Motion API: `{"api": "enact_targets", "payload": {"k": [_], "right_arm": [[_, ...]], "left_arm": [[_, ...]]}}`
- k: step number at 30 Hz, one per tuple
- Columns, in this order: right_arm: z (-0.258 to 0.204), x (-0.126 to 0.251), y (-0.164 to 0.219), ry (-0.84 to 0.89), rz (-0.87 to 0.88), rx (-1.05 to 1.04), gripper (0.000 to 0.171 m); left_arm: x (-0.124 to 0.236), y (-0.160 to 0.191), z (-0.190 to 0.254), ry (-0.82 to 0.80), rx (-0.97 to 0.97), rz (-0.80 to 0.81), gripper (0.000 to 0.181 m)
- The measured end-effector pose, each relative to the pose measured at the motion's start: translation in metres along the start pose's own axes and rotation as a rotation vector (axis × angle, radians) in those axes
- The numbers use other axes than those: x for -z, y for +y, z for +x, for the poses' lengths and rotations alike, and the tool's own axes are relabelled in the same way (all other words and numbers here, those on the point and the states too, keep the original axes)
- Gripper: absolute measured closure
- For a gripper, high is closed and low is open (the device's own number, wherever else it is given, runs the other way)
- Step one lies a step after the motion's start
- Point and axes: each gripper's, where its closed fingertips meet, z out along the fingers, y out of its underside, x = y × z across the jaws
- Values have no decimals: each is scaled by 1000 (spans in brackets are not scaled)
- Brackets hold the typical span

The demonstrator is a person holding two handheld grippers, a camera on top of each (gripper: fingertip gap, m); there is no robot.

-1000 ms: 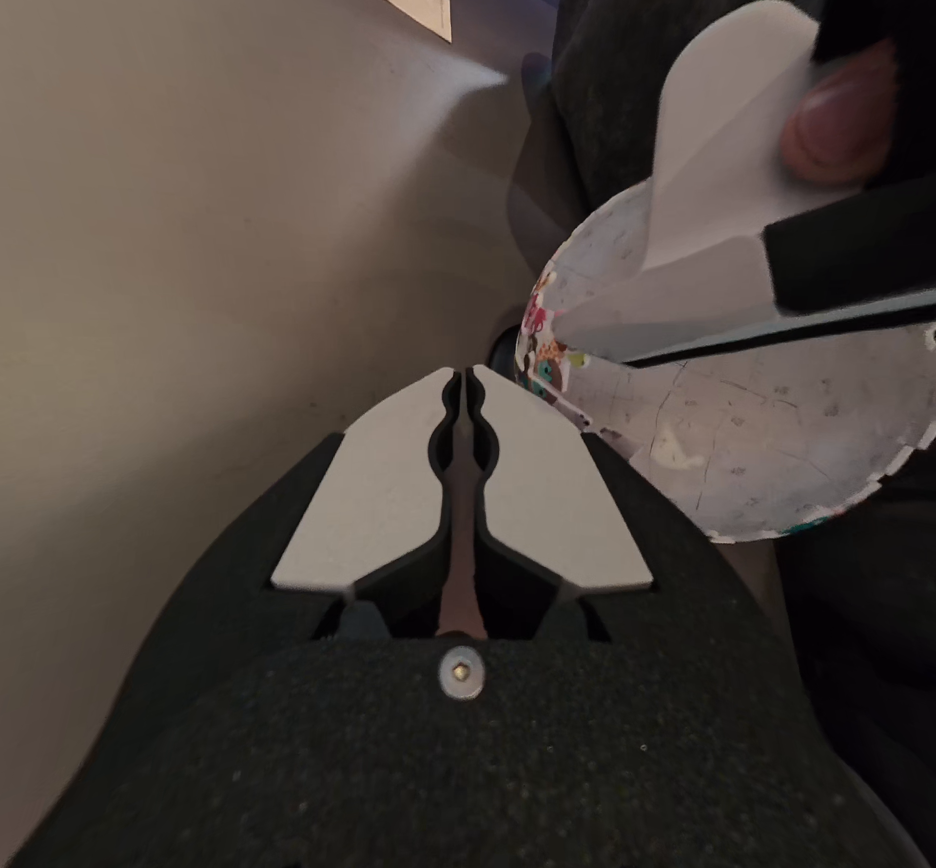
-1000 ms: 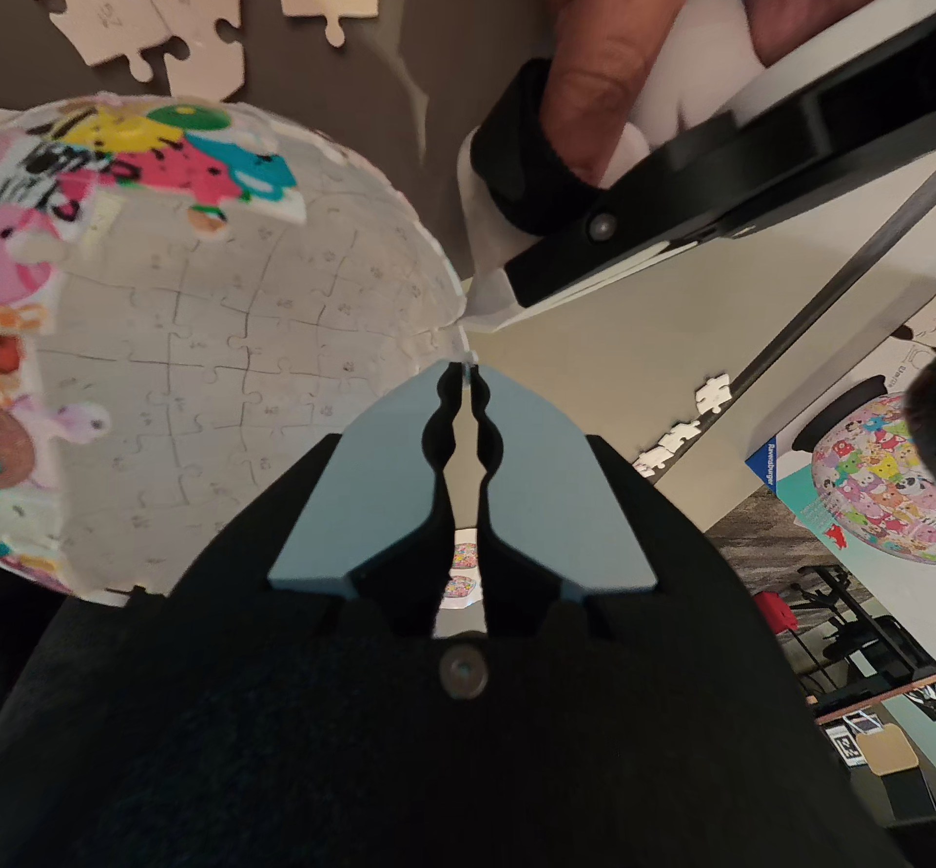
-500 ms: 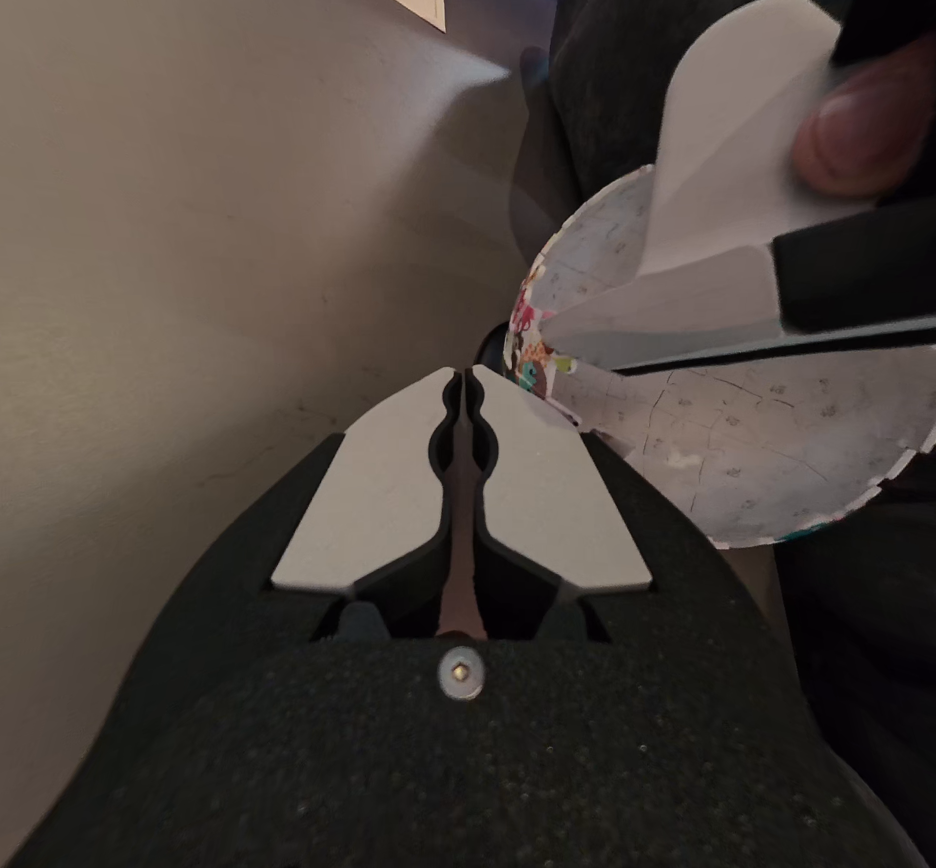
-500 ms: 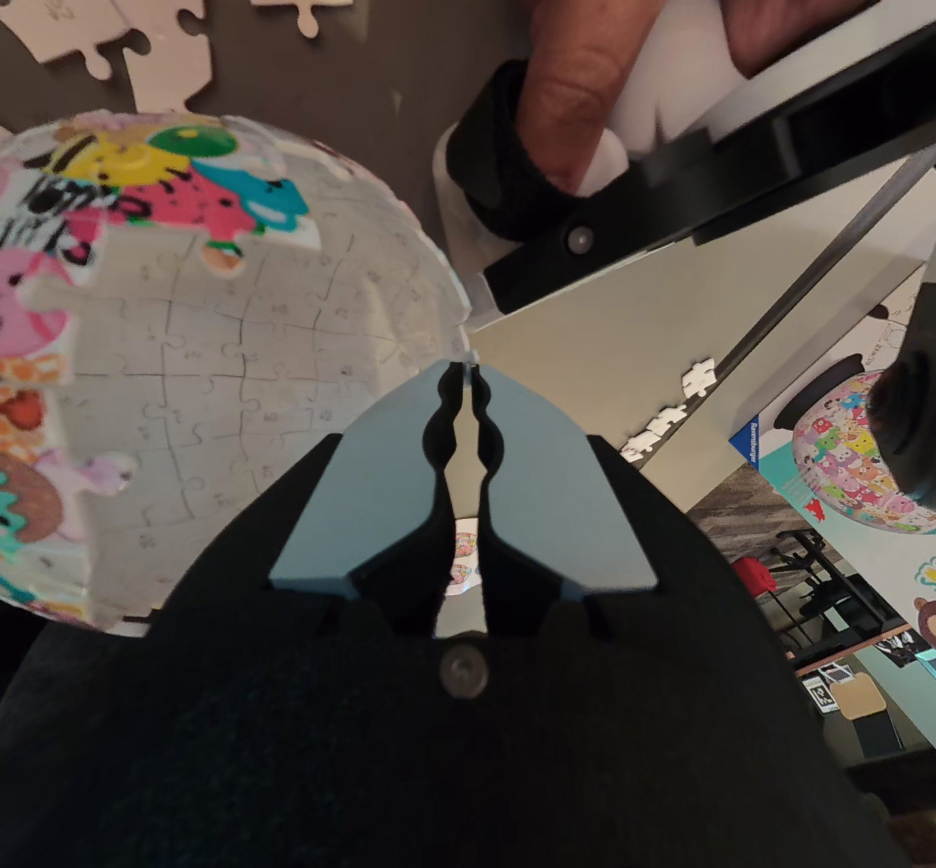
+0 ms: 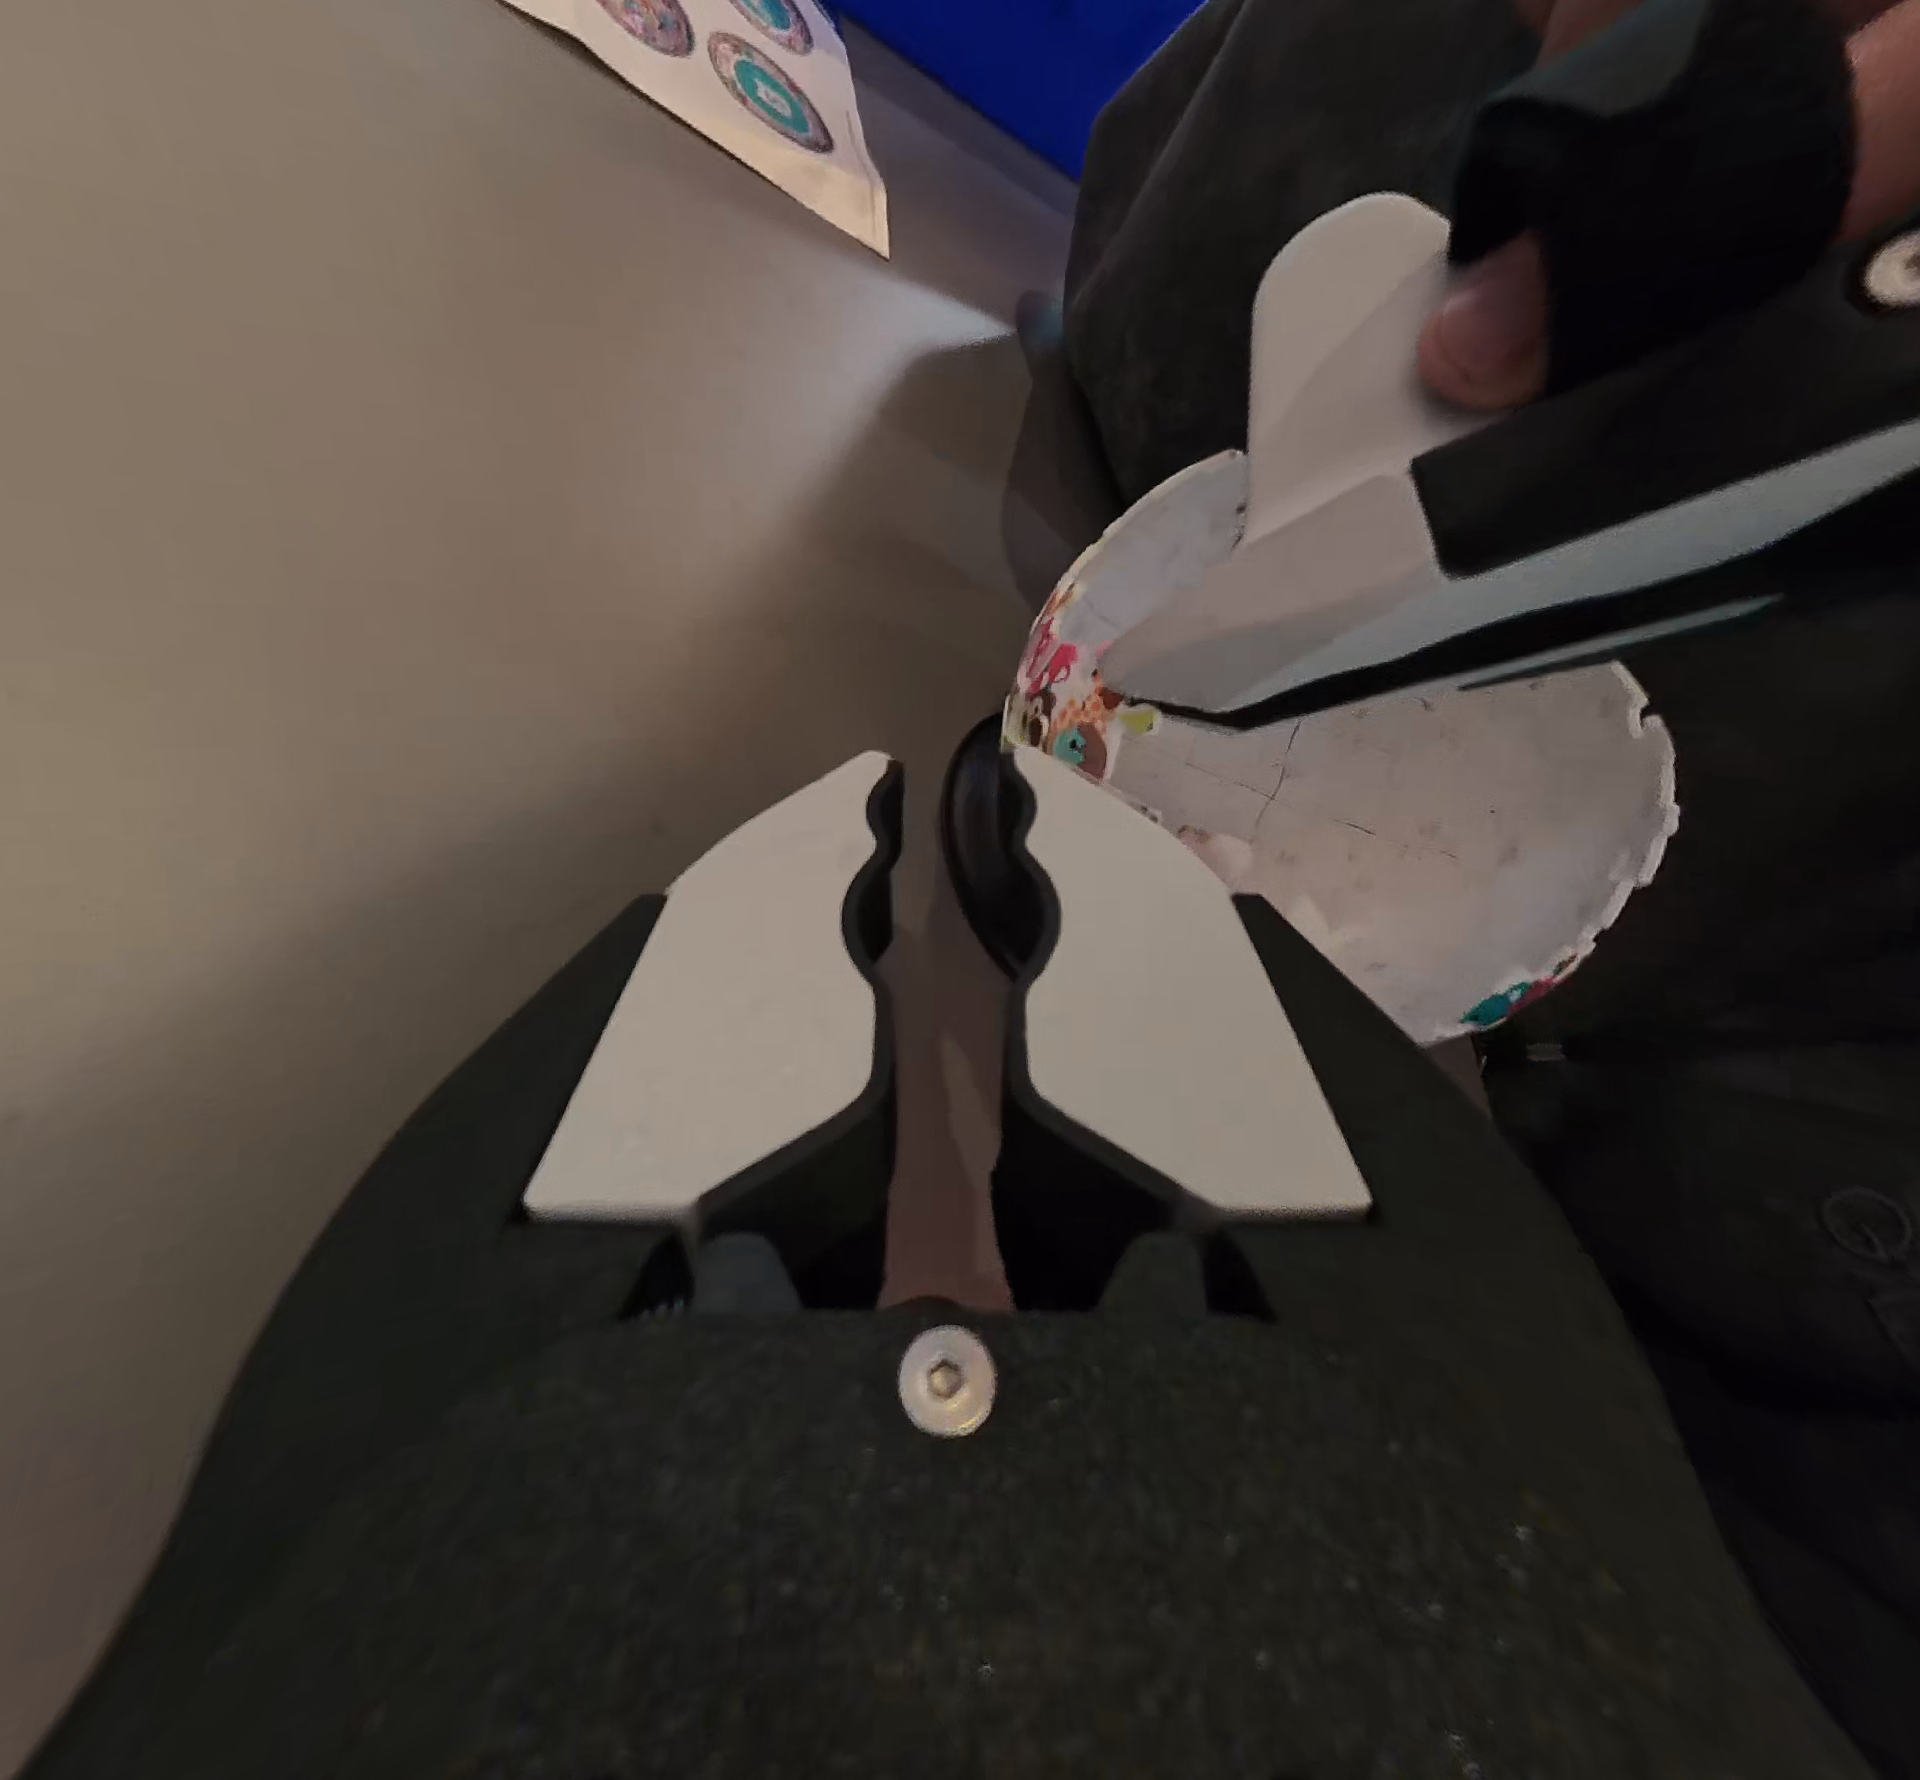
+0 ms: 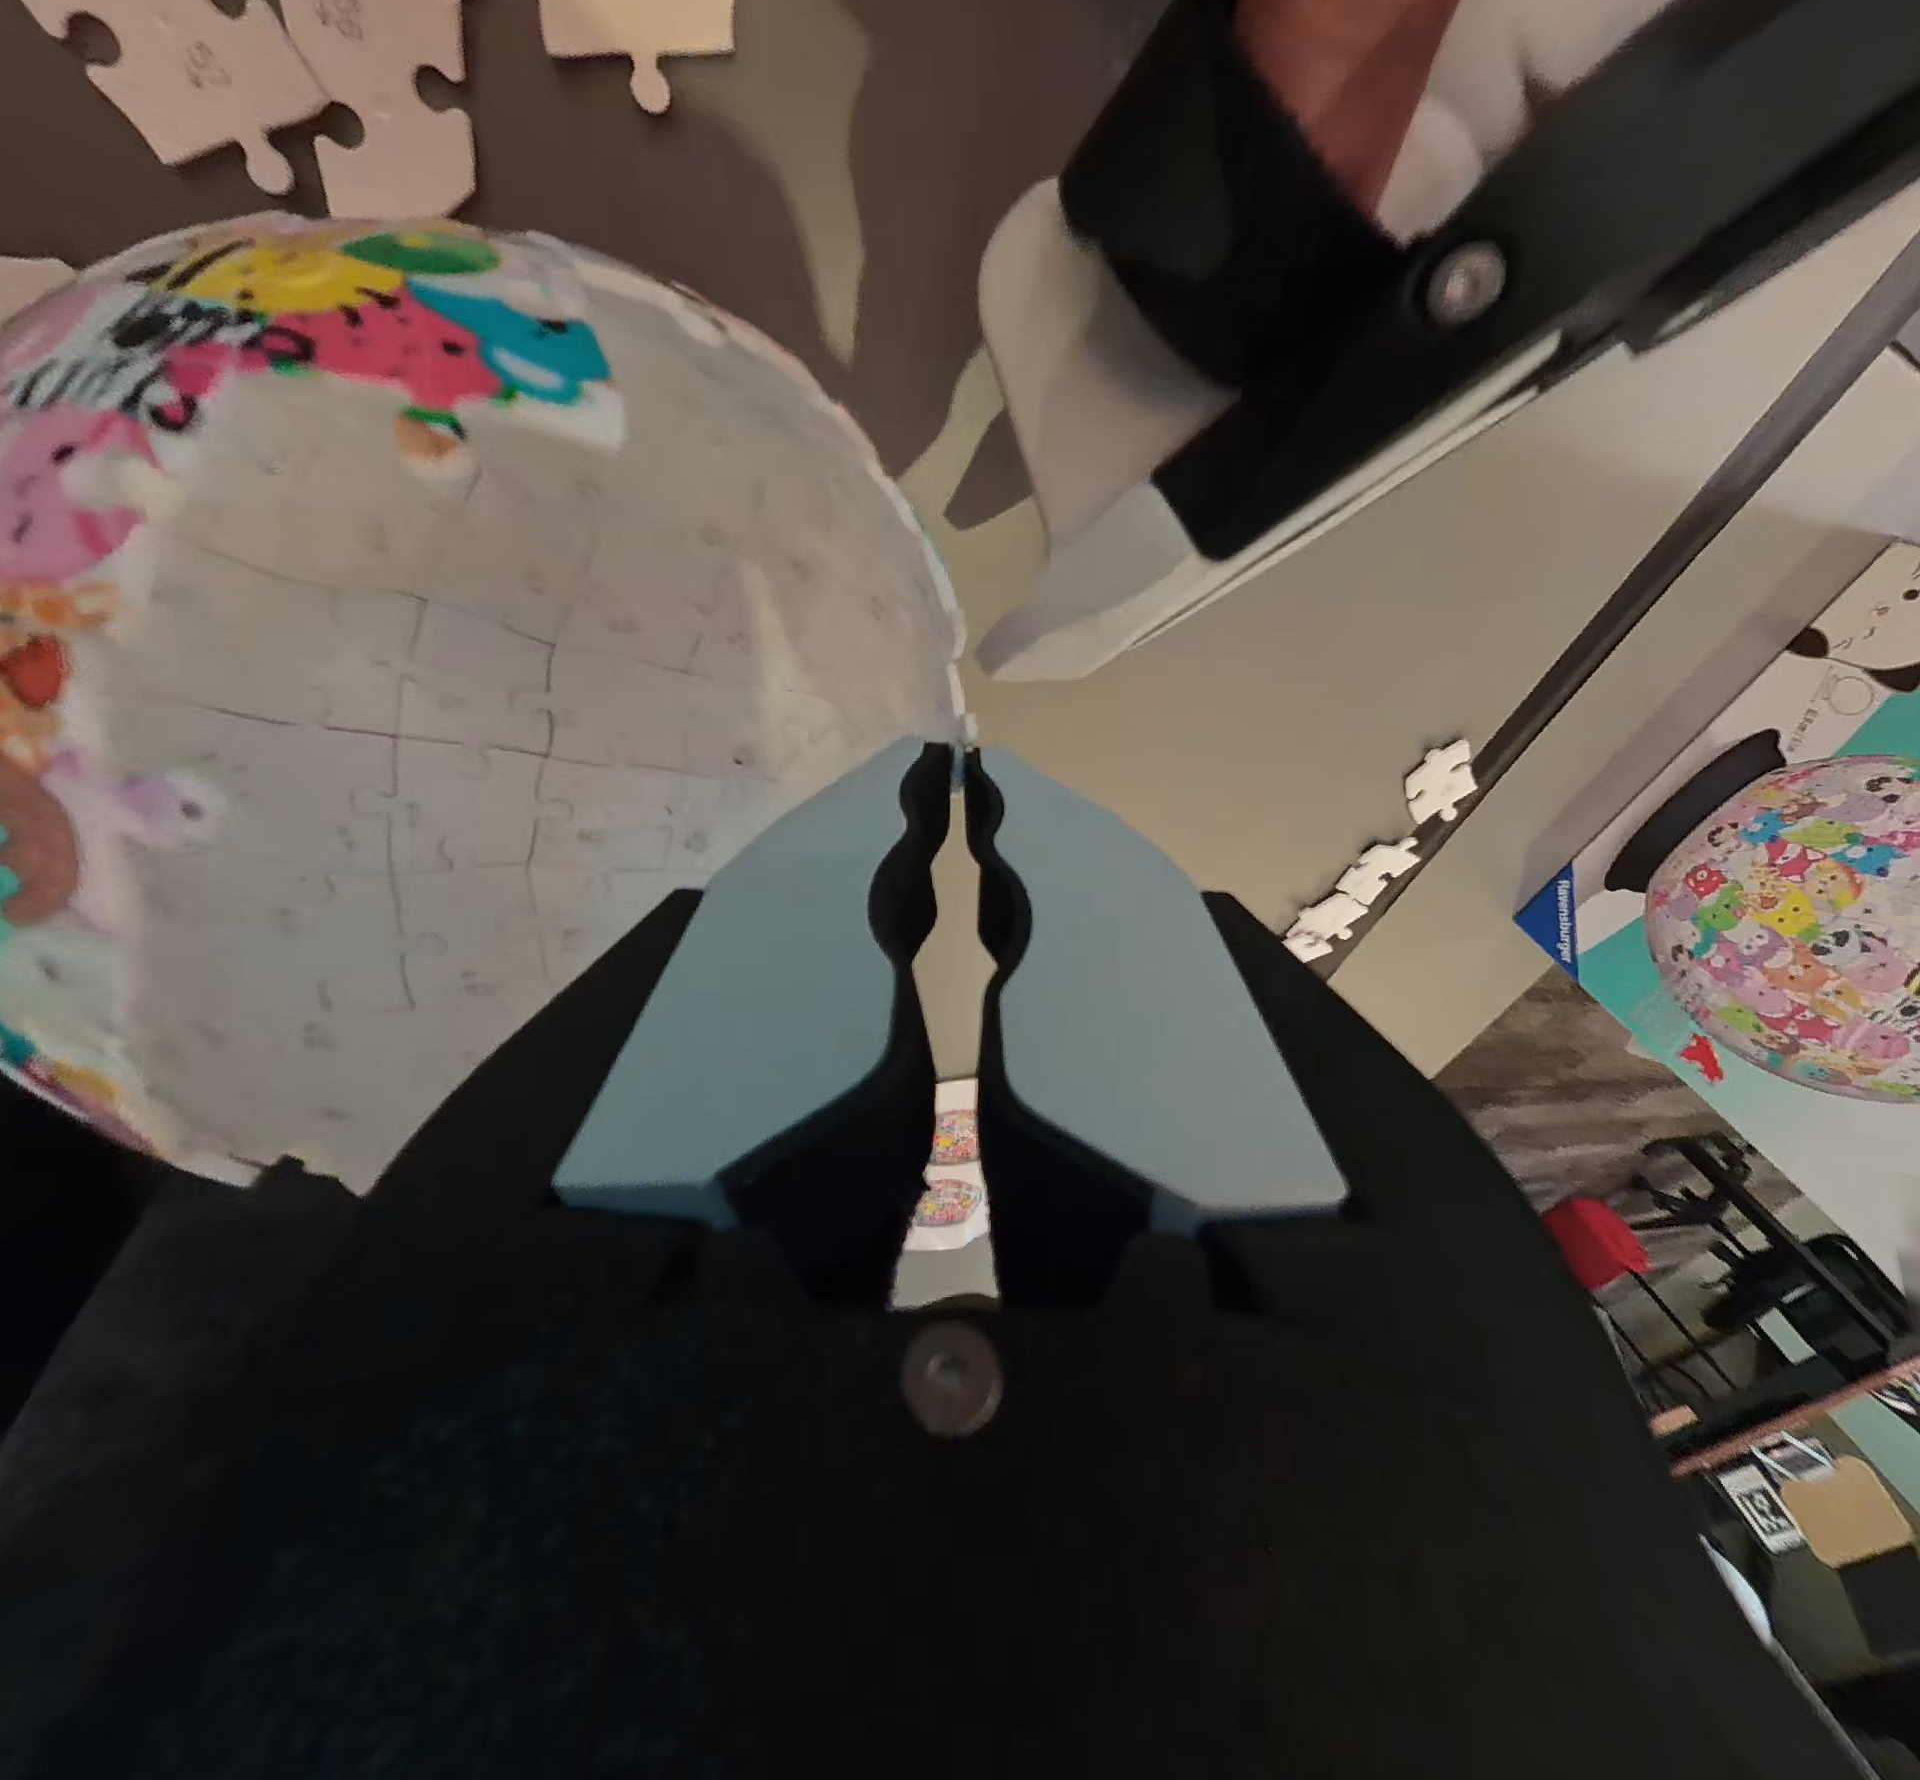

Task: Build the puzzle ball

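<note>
Your right hand-held gripper (image 6: 954, 762) pinches the rim of the half-built, colourfully printed white puzzle ball (image 6: 416, 691), above the grey worktop (image 5: 364, 483); your left hand-held gripper (image 5: 956, 774) is parted slightly, empty.

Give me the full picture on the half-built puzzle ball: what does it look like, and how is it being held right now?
The puzzle ball is an unfinished curved shell of interlocked pieces. Its white inner face, with seams showing, is turned toward both cameras; bright cartoon print shows along its edges. The open rim is jagged with tabs and notches. It is held up off the table. The right gripper is shut on its rim. The left gripper is open with nothing gripped, its right finger overlapping the shell's printed edge in view; contact is unclear.
</note>
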Motion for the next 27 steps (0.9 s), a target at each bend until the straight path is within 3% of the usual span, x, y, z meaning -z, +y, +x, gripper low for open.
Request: {"api": "enact_targets", "payload": {"k": [12,27], "right_arm": [[1,-1,1,-43,36,-25,169],[0,-7,5,-38,4,-26,168]], "left_arm": [[9,-9,8,59,-35,114,157],[-9,3,-7,-47,-21,-18,162]]}}
